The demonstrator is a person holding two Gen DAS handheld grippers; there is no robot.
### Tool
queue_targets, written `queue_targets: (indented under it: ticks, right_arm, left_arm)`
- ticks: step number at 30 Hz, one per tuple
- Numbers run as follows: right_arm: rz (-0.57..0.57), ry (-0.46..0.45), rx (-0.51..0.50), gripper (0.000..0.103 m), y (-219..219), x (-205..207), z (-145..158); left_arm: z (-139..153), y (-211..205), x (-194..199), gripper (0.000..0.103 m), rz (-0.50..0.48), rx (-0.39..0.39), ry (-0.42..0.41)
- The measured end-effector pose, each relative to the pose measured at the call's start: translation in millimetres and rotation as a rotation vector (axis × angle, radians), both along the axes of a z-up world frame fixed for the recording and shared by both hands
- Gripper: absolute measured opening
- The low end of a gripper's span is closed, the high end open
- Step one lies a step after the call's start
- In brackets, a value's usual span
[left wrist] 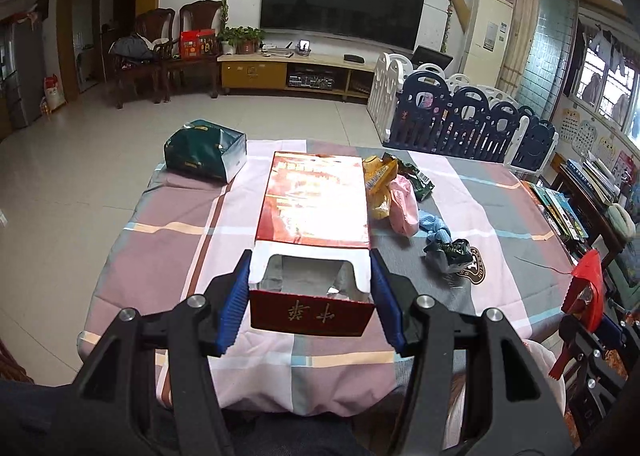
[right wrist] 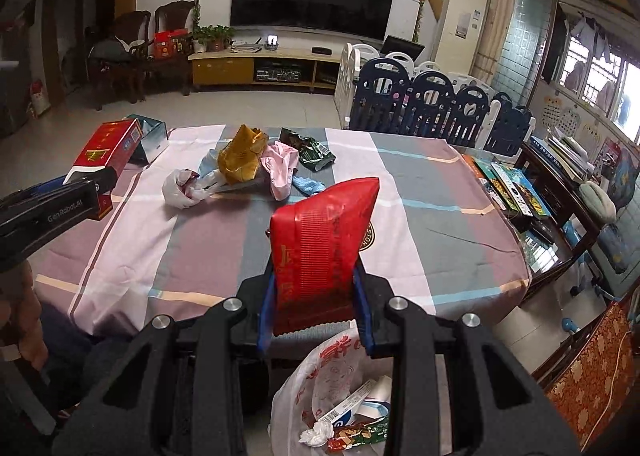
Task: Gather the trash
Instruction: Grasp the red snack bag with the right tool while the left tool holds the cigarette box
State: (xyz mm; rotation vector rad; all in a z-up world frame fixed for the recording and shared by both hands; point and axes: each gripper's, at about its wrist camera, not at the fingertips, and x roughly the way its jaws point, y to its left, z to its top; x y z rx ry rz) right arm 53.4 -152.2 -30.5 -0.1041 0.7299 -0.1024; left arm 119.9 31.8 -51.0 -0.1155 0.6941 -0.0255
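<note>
Low in the right wrist frame, the right gripper (right wrist: 314, 320) clamped a crumpled red wrapper (right wrist: 326, 248) above a plastic trash bag (right wrist: 320, 388), while the left gripper (left wrist: 310, 302) clamped a long red box (left wrist: 316, 204) at frame centre.

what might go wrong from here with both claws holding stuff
1. The right claw grips only the bottom edge of the flattened red foil packet; it may slip and miss the white plastic trash bag below.
2. The left claw pinches the long red cardboard box at one end, so it could tilt or sag out.
</note>
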Motion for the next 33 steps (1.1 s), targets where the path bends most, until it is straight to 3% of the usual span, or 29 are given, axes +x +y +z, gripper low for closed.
queue_targets:
  ticks: [19,23,33]
  right_arm:
    - [-0.017,-0.003,-0.046,0.033,3.1,-7.5,-2.0]
    - [-0.041,0.022,-0.014,0.033,-11.4,-10.0,-8.6]
    - [-0.170,0.093,-0.051,0.034,-56.1,-28.1,-31.5]
  left_arm:
    - [-10.8,-9.5,8.0,0.057,-0.020,0.015,0.029]
    - [-10.9,-11.8,7.6,0.057,-0.029,0.010,0.028]
    - [-17.7,-33.2,5.3,0.057,-0.110,0.010,0.044]
